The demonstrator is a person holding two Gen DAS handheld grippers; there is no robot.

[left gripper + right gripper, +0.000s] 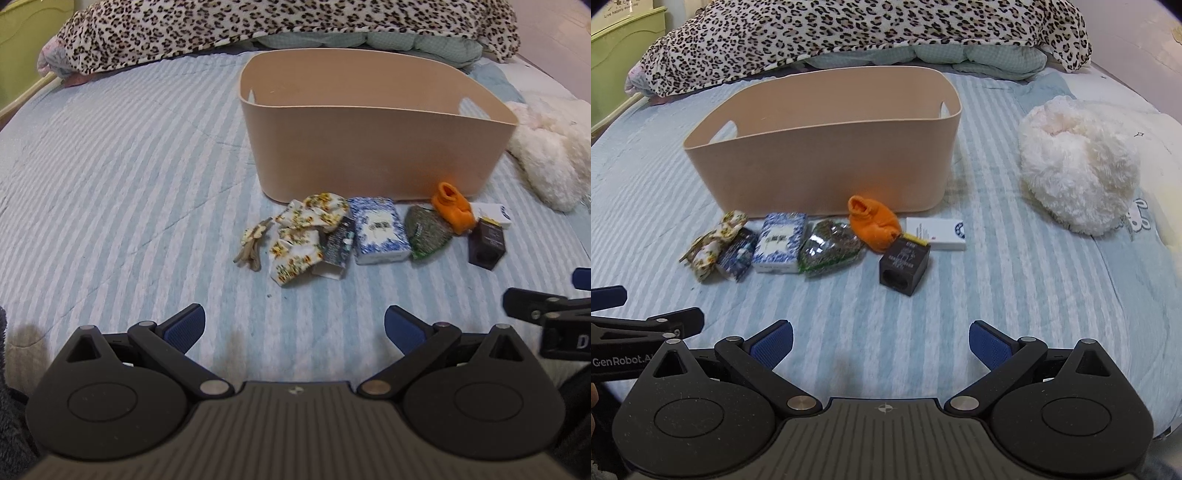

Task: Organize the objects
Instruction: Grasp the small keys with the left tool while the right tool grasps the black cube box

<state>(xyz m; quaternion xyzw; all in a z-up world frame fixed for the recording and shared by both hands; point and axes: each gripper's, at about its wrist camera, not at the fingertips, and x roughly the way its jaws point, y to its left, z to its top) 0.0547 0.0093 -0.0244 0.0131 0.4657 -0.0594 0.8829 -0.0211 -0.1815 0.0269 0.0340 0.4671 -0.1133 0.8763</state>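
Your left tool (293, 325) and right tool (881, 341) both hang spread wide with nothing between their blue pads, low over the blue-and-white striped bed (129, 166). Ahead, mid-bed, stands the tall beige oval plastic tub (820, 166) with cut-out handles. Along its near wall lie a floral cloth (299, 240), a blue-and-white patterned pack (380, 230), a green mesh-filled pouch (827, 247), an orange knitted sock (873, 221), a dark cube-shaped box (904, 264) and a flat white carton (936, 234).

Left gripper (294, 326), right gripper (881, 341) — both spread, empty.
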